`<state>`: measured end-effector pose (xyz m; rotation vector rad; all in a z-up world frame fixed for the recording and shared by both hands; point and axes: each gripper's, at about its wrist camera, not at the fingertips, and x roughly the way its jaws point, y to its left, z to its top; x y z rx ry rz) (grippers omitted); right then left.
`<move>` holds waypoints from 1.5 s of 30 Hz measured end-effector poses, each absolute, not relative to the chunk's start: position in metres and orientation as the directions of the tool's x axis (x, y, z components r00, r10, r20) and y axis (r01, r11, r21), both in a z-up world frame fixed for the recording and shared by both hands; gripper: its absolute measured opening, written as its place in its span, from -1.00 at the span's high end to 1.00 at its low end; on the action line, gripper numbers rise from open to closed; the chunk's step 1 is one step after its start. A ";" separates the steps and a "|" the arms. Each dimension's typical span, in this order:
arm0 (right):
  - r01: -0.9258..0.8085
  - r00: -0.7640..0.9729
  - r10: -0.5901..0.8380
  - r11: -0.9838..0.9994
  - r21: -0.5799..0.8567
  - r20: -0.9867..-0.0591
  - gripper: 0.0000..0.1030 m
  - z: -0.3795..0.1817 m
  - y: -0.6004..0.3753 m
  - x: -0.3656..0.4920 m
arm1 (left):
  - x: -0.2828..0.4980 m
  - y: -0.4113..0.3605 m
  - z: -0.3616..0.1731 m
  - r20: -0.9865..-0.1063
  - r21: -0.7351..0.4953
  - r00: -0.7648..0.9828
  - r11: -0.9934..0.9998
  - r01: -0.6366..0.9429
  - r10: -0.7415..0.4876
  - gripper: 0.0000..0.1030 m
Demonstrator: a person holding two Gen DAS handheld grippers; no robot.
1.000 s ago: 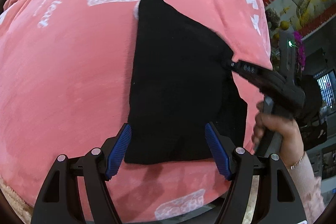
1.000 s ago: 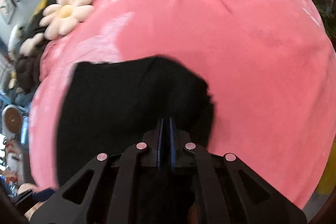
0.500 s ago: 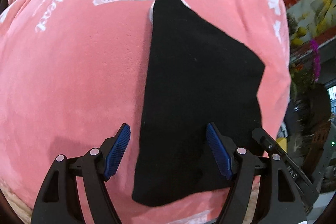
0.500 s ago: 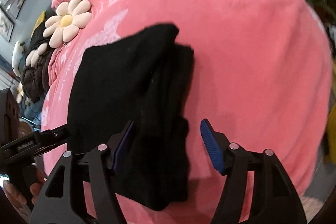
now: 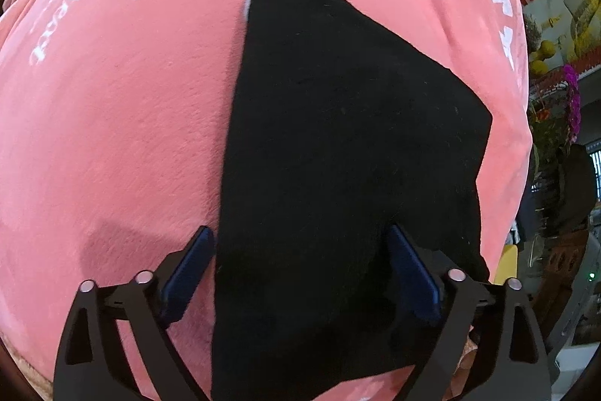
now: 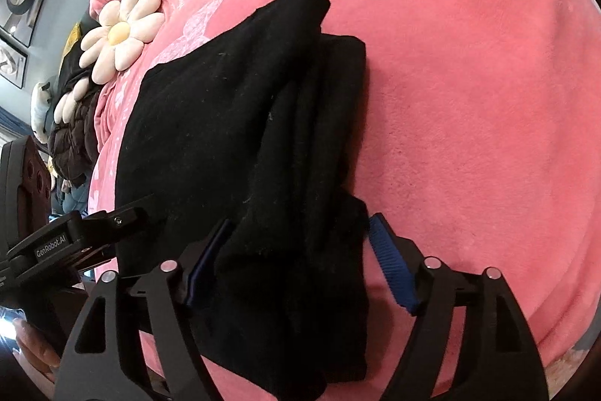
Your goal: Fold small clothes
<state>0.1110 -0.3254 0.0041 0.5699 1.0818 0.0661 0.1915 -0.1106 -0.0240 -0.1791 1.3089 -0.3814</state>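
Pink plush bedding point(image 6: 469, 70) carried the black garment point(image 5: 338, 145), folded into layers, its near end hanging between both tools. The left gripper point(image 5: 300, 273) and right gripper point(image 6: 300, 262) each stood spread wide around that end, clamping nothing. Closing on only the top layer would likely drag the stack askew and undo the fold.

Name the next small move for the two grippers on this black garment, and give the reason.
Probably close both grippers on the near edge. The left gripper and the right gripper each stand open with the near edge of the black garment between their pads, and it lies partly folded on the pink blanket, so gripping comes before another fold.
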 end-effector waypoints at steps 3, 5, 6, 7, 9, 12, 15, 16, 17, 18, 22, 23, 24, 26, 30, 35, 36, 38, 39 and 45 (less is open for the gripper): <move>0.206 0.484 0.327 0.859 0.469 -0.812 -0.60 0.003 -0.322 0.112 | 0.191 -0.116 -0.024 -0.904 -0.319 0.231 0.927 0.195 -0.360 -0.82; 0.197 0.485 0.321 0.866 0.460 -0.813 -0.62 0.003 -0.319 0.113 | 0.191 -0.120 -0.025 -0.904 -0.313 0.234 0.926 0.209 -0.358 -0.88; 0.194 0.486 0.320 0.868 0.458 -0.813 -0.63 0.003 -0.319 0.113 | 0.191 -0.121 -0.025 -0.903 -0.306 0.242 0.927 0.216 -0.355 -0.88; 0.192 0.487 0.321 0.868 0.458 -0.812 -0.64 0.003 -0.319 0.114 | 0.191 -0.123 -0.025 -0.903 -0.300 0.246 0.928 0.222 -0.352 -0.88; 0.189 0.490 0.325 0.866 0.462 -0.809 -0.64 0.003 -0.320 0.115 | 0.192 -0.127 -0.024 -0.906 -0.287 0.251 0.930 0.230 -0.342 -0.88; 0.189 0.494 0.328 0.863 0.468 -0.805 -0.64 0.003 -0.321 0.116 | 0.193 -0.130 -0.023 -0.907 -0.279 0.258 0.933 0.228 -0.334 -0.89; 0.189 0.500 0.326 0.863 0.469 -0.802 -0.54 0.004 -0.322 0.115 | 0.193 -0.132 -0.023 -0.905 -0.282 0.259 0.932 0.229 -0.337 -0.87; 0.188 0.504 0.330 0.860 0.475 -0.798 -0.48 0.005 -0.322 0.114 | 0.192 -0.132 -0.022 -0.903 -0.292 0.255 0.929 0.229 -0.347 -0.85; 0.184 0.511 0.355 0.844 0.503 -0.783 -0.28 0.006 -0.325 0.114 | 0.191 -0.128 -0.020 -0.898 -0.305 0.255 0.925 0.225 -0.358 -0.71; 0.184 0.512 0.375 0.831 0.525 -0.773 -0.04 0.005 -0.326 0.115 | 0.190 -0.126 -0.019 -0.892 -0.326 0.250 0.920 0.219 -0.376 -0.63; 0.208 0.521 0.450 0.758 0.618 -0.726 0.47 0.005 -0.332 0.112 | 0.188 -0.115 -0.011 -0.857 -0.432 0.217 0.880 0.196 -0.468 0.24; 0.204 0.525 0.453 0.755 0.623 -0.721 0.51 0.009 -0.331 0.110 | 0.188 -0.113 -0.008 -0.846 -0.457 0.207 0.868 0.193 -0.491 0.32; 0.196 0.529 0.451 0.759 0.621 -0.719 0.54 0.014 -0.329 0.109 | 0.187 -0.110 -0.004 -0.835 -0.479 0.204 0.858 0.188 -0.511 0.35; 0.180 0.543 0.455 0.758 0.627 -0.706 0.57 0.027 -0.324 0.103 | 0.182 -0.109 0.005 -0.824 -0.493 0.209 0.848 0.194 -0.526 0.42; 0.163 0.545 0.467 0.756 0.634 -0.696 0.59 0.048 -0.312 0.083 | 0.157 -0.098 0.030 -0.807 -0.509 0.215 0.833 0.216 -0.549 0.43; 0.124 0.522 0.497 0.760 0.638 -0.693 0.59 0.077 -0.285 0.042 | 0.118 -0.065 0.051 -0.788 -0.549 0.201 0.812 0.200 -0.582 0.44; 0.110 0.516 0.504 0.763 0.637 -0.692 0.59 0.083 -0.277 0.034 | 0.107 -0.054 0.055 -0.784 -0.556 0.200 0.808 0.196 -0.588 0.44; 0.084 0.513 0.516 0.766 0.638 -0.686 0.59 0.093 -0.264 0.021 | 0.093 -0.038 0.060 -0.779 -0.565 0.199 0.804 0.187 -0.594 0.43; 0.068 0.513 0.521 0.767 0.638 -0.682 0.59 0.100 -0.256 0.016 | 0.086 -0.029 0.064 -0.773 -0.572 0.206 0.800 0.183 -0.600 0.43; -0.067 0.555 0.532 0.795 0.603 -0.640 0.59 0.152 -0.203 0.018 | 0.070 0.021 0.104 -0.722 -0.570 0.316 0.788 0.232 -0.615 0.44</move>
